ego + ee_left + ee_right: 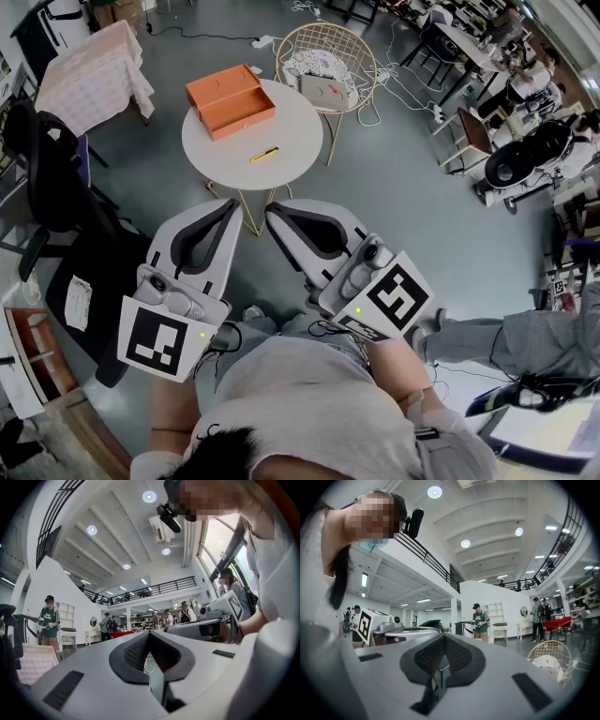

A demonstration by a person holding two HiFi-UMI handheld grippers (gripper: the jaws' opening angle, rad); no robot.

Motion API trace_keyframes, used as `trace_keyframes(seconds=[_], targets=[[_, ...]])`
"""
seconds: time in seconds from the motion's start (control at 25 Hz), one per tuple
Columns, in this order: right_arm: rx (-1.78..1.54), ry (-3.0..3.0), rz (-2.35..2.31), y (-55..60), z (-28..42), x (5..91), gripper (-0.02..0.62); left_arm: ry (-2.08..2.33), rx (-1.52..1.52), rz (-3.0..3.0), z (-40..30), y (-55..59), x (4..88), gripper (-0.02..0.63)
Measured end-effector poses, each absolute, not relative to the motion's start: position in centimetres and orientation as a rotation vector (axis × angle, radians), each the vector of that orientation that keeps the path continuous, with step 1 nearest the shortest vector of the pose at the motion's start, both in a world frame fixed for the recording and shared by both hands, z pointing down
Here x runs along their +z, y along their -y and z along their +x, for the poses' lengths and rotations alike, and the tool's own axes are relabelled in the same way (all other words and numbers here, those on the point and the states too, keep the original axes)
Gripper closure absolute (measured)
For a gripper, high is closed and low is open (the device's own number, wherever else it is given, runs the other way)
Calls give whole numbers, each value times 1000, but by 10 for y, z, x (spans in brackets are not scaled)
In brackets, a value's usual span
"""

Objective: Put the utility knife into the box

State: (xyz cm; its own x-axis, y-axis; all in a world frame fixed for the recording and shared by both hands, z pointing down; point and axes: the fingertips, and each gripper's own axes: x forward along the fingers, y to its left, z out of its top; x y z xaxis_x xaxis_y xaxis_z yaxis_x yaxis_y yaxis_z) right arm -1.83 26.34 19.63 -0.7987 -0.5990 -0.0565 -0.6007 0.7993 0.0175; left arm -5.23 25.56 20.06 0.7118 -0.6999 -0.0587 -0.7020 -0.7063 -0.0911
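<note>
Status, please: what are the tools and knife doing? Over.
Both shut, empty: left tool, right tool. On round table: utility knife, near orange box. Nothing blocking.

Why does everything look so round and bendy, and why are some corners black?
Head view: the wide lens bows the floor around the white table, but the picture stays sharp and evenly lit. Left gripper view: a fisheye lens curves the ceiling and blackens the corners, and the window glares. Right gripper view: same curve and dark corners; a ceiling lamp shines bright.
</note>
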Motion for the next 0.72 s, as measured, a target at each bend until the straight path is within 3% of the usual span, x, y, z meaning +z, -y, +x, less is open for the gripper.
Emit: trace_keyframes(seconds=[0.72], targets=[[71,-2945,-936,-264,-18,197,588,-1173,59,-2792,-51,-256,200,597]])
